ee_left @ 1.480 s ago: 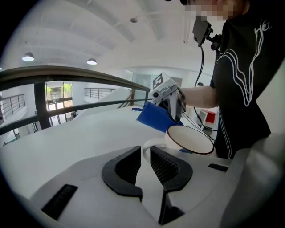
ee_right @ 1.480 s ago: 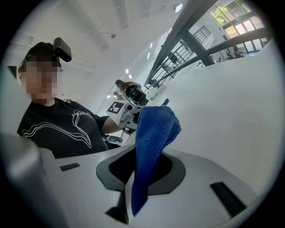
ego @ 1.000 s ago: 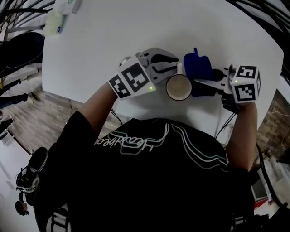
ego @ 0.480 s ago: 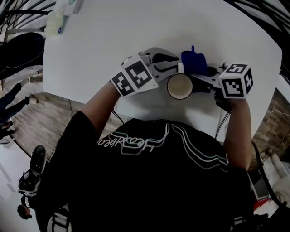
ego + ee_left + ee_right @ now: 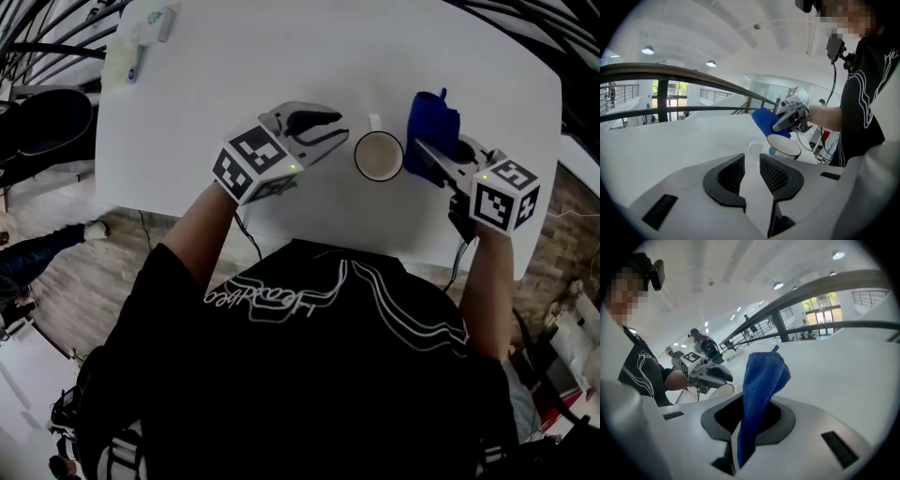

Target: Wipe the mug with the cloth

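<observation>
Pulled back since a second ago: left gripper and right gripper have both come off the mug. Back then the left one sat tight against its side and the cloth was pushed up to the opposite side. Now the mug stands alone and upright on the white table, between the two and touching neither. It looks empty, pale inside, though the head view is too small for me to be sure; handle points to the table's far side. Left gripper jaws have just been opening and now stand partly spread, only bare table between the pads, mug just ahead of them. Right gripper jaws are clamped on the blue cloth, which sticks up past the tips as a folded wad, just right of the mug.
</observation>
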